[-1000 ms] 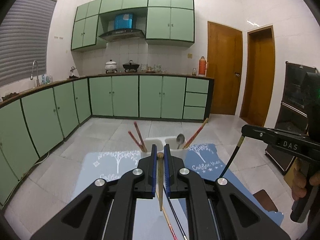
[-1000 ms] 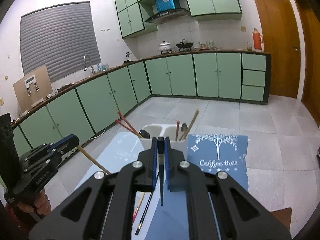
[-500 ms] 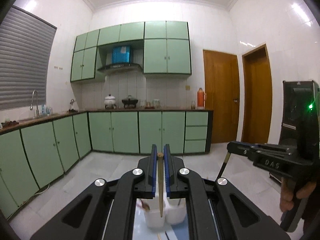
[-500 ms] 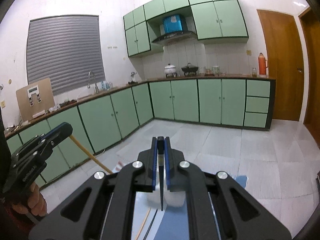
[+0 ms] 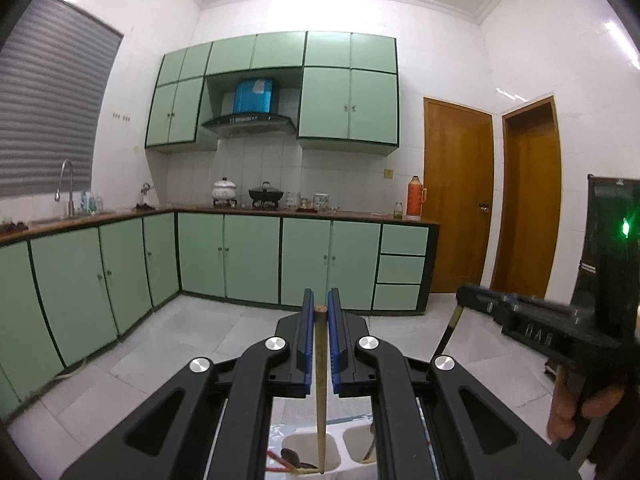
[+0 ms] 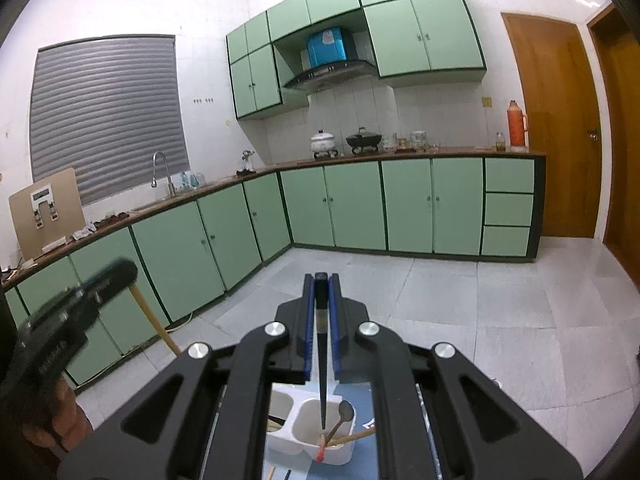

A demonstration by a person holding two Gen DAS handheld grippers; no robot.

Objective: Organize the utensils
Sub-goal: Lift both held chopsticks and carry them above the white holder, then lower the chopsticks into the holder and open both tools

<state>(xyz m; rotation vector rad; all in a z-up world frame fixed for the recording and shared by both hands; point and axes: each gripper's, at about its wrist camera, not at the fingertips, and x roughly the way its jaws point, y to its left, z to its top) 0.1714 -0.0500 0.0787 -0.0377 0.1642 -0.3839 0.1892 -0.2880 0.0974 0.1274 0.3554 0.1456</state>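
Observation:
My left gripper is shut on a tan wooden chopstick that hangs tip down over the left compartment of a white utensil holder. My right gripper is shut on a black chopstick whose tip points down into the holder's right compartment. That compartment holds a metal spoon and other chopsticks. The left compartment holds a dark spoon and red chopsticks. Each gripper shows in the other's view: right gripper, left gripper.
The holder stands on a blue mat on a table below the grippers. Green kitchen cabinets and a tiled floor lie beyond. Loose chopsticks lie on the table near the holder.
Both grippers have lifted and moved forward over the holder with their chopsticks turned tip down. The holder has slid from mid-frame to the bottom of both views.

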